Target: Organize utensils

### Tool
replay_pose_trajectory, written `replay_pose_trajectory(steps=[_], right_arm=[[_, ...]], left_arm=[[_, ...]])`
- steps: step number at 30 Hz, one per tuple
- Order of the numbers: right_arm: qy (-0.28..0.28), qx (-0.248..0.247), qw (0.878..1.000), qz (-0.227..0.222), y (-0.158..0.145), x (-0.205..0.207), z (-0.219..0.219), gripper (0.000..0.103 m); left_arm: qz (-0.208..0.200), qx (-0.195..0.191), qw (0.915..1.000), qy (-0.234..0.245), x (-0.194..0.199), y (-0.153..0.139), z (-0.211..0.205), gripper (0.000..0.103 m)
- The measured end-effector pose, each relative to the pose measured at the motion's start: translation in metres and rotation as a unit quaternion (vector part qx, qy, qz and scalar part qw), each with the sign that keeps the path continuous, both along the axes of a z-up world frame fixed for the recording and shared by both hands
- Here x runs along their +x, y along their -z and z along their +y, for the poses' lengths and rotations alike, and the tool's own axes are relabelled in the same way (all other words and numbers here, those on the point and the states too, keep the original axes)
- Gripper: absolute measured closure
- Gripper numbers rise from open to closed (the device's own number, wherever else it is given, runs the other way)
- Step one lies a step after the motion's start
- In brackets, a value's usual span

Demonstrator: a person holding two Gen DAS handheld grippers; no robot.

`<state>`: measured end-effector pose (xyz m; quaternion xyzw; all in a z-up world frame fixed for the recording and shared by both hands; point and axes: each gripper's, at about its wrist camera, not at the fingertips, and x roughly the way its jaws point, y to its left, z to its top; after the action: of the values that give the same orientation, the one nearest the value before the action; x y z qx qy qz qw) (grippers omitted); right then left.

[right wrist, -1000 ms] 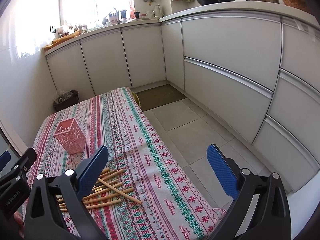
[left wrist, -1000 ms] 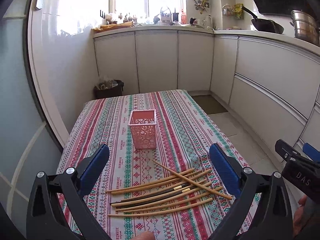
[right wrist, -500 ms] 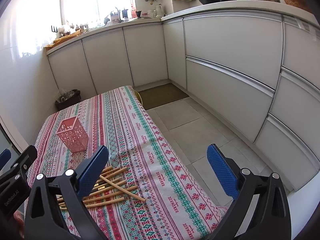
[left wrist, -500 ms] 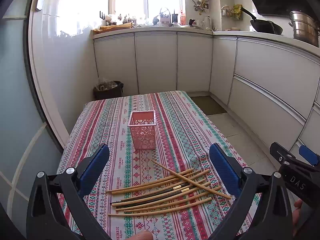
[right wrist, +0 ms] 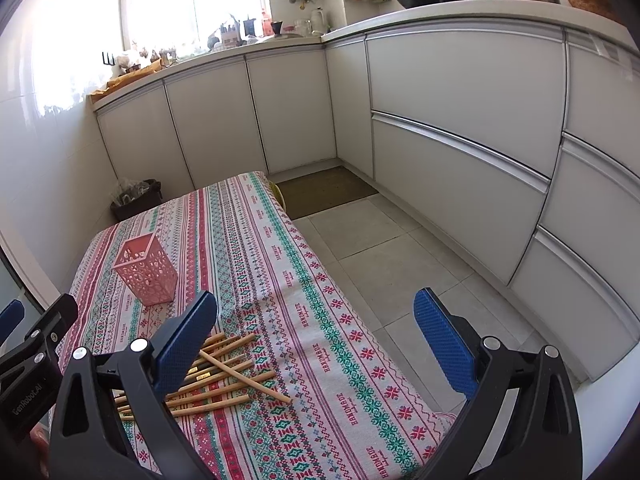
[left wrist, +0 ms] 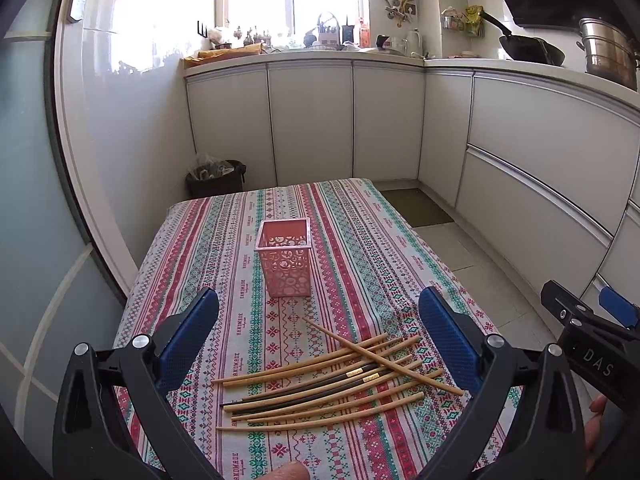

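Several bamboo chopsticks (left wrist: 332, 384) lie in a loose pile on the striped tablecloth (left wrist: 360, 240), one lying crossed over the others. A pink perforated holder (left wrist: 285, 262) stands upright behind them, nothing showing inside it. My left gripper (left wrist: 318, 340) hovers open above the pile, its jaws wide apart and holding nothing. My right gripper (right wrist: 316, 340) is open too, held over the table's right side, with the chopsticks (right wrist: 224, 376) under its left finger and the holder (right wrist: 146, 274) further left. The right tool's body (left wrist: 592, 344) shows at the edge of the left wrist view.
The table's right edge (right wrist: 360, 300) drops to a tiled floor (right wrist: 384, 240). White cabinets (left wrist: 312, 120) line the back and right. A dark bin (left wrist: 216, 178) stands beyond the far left corner. A wok (left wrist: 532, 50) and a steel pot (left wrist: 608, 56) sit on the counter.
Both views have shifted slightly; the right gripper has swung a little leftward toward the table. The chopsticks and holder have not moved.
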<state>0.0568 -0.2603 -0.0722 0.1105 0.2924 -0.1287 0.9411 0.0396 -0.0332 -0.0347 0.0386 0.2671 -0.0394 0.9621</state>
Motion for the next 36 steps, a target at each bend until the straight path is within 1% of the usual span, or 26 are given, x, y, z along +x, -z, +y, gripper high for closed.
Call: replay_pose_trajectory(steps=[5,7,9,10,11,13,14,16,17,18,19,20,21,23,24,25,26,27,28,29,31,32,33,35,36], right_arm=[[0.003,0.007,1.000,-0.002,0.001,-0.001,-0.002,0.007],[0.013,0.028,0.999,-0.007,0.003,-0.002,-0.011,0.007],[0.031,0.071,0.997,-0.016,0.006,-0.004,-0.028,0.007],[0.041,0.093,0.995,-0.020,0.008,-0.005,-0.038,0.007],[0.052,0.114,0.992,-0.023,0.010,-0.006,-0.048,0.007],[0.067,0.147,0.987,-0.017,0.018,-0.005,-0.065,0.007],[0.071,0.162,0.984,-0.011,0.022,-0.003,-0.072,0.007],[0.072,0.193,0.978,0.002,0.030,0.001,-0.082,0.007],[0.071,0.205,0.976,0.006,0.033,0.002,-0.085,0.007],[0.071,0.213,0.974,0.008,0.035,0.003,-0.087,0.007],[0.070,0.220,0.973,0.009,0.036,0.003,-0.088,0.007],[0.069,0.227,0.971,0.008,0.036,0.003,-0.091,0.007],[0.070,0.233,0.970,0.005,0.036,0.003,-0.094,0.007],[0.077,0.248,0.966,-0.001,0.037,0.001,-0.101,0.007],[0.082,0.257,0.963,-0.004,0.039,-0.002,-0.106,0.007],[0.088,0.269,0.959,-0.006,0.040,-0.003,-0.111,0.007],[0.094,0.283,0.955,-0.008,0.042,-0.004,-0.117,0.007],[0.098,0.297,0.950,-0.009,0.044,-0.006,-0.122,0.007],[0.102,0.310,0.945,-0.009,0.046,-0.007,-0.126,0.007],[0.106,0.320,0.942,-0.008,0.048,-0.007,-0.130,0.007],[0.103,0.334,0.937,-0.001,0.052,-0.004,-0.134,0.007],[0.100,0.337,0.936,0.005,0.055,-0.002,-0.134,0.007],[0.096,0.340,0.935,0.010,0.057,0.001,-0.134,0.007],[0.091,0.346,0.934,0.017,0.060,0.004,-0.134,0.007],[0.090,0.350,0.932,0.020,0.061,0.005,-0.134,0.007]], left_arm=[[0.009,0.006,0.9999,0.008,0.002,0.004,-0.002,0.007],[0.019,0.017,0.9994,0.025,0.005,0.009,-0.008,0.007],[0.028,0.039,0.9967,0.065,0.009,0.016,-0.017,0.007],[0.032,0.061,0.9928,0.098,0.010,0.021,-0.024,0.007],[0.034,0.089,0.9862,0.135,0.010,0.027,-0.032,0.007],[0.035,0.136,0.9681,0.207,0.007,0.042,-0.046,0.007],[0.042,0.156,0.9566,0.243,0.006,0.051,-0.053,0.007],[0.065,0.181,0.9401,0.282,0.008,0.068,-0.064,0.007],[0.079,0.195,0.9287,0.306,0.008,0.077,-0.070,0.007],[0.090,0.217,0.9131,0.333,0.007,0.085,-0.079,0.007],[0.098,0.247,0.8932,0.362,0.004,0.094,-0.087,0.007],[0.107,0.279,0.8702,0.392,0.000,0.102,-0.095,0.007],[0.124,0.311,0.8396,0.428,-0.004,0.110,-0.101,0.007],[0.165,0.354,0.7812,0.487,-0.006,0.122,-0.110,0.007],[0.180,0.366,0.7608,0.505,-0.004,0.125,-0.113,0.007],[0.195,0.372,0.7449,0.518,0.000,0.126,-0.116,0.007],[0.212,0.371,0.7316,0.531,0.007,0.126,-0.118,0.007],[0.226,0.368,0.7218,0.541,0.013,0.127,-0.121,0.007],[0.237,0.373,0.7144,0.543,0.020,0.131,-0.124,0.007],[0.244,0.385,0.7085,0.539,0.028,0.135,-0.127,0.009],[0.261,0.405,0.6903,0.540,0.040,0.147,-0.133,0.023],[0.270,0.411,0.6825,0.541,0.046,0.152,-0.136,0.037],[0.279,0.415,0.6746,0.543,0.052,0.156,-0.140,0.045],[0.295,0.418,0.6626,0.547,0.062,0.164,-0.145,0.047],[0.301,0.418,0.6588,0.548,0.069,0.166,-0.148,0.053]])
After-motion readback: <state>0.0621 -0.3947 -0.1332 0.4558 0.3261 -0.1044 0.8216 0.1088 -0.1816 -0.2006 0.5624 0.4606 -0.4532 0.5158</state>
